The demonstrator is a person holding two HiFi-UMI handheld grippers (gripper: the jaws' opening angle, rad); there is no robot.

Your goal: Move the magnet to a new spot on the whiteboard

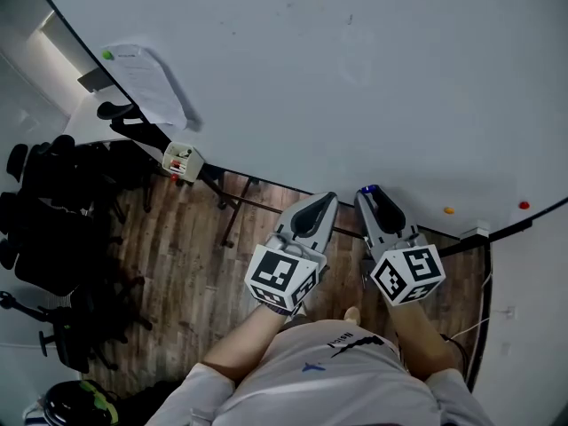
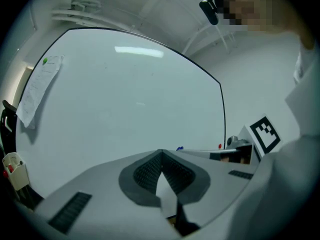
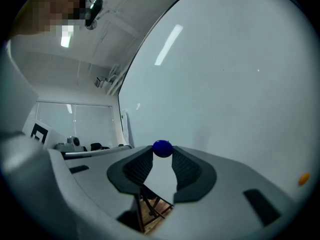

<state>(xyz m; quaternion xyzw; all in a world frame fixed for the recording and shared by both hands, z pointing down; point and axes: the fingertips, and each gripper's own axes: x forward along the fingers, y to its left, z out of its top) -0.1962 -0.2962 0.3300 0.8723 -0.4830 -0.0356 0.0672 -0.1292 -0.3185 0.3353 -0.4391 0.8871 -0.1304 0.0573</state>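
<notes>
Right gripper: jaws clamped on the blue magnet, which sits pinched at their tips. The whiteboard is directly beyond.
Left gripper: jaws pressed together with nothing between them, just left of the right jaws.
Orange magnet: on the board, well right of the right jaws.

Whiteboard holds paper sheet, orange magnet, red magnet, blue magnet.

Head view: magnet mostly hidden by right gripper; sheet print unreadable.
</notes>
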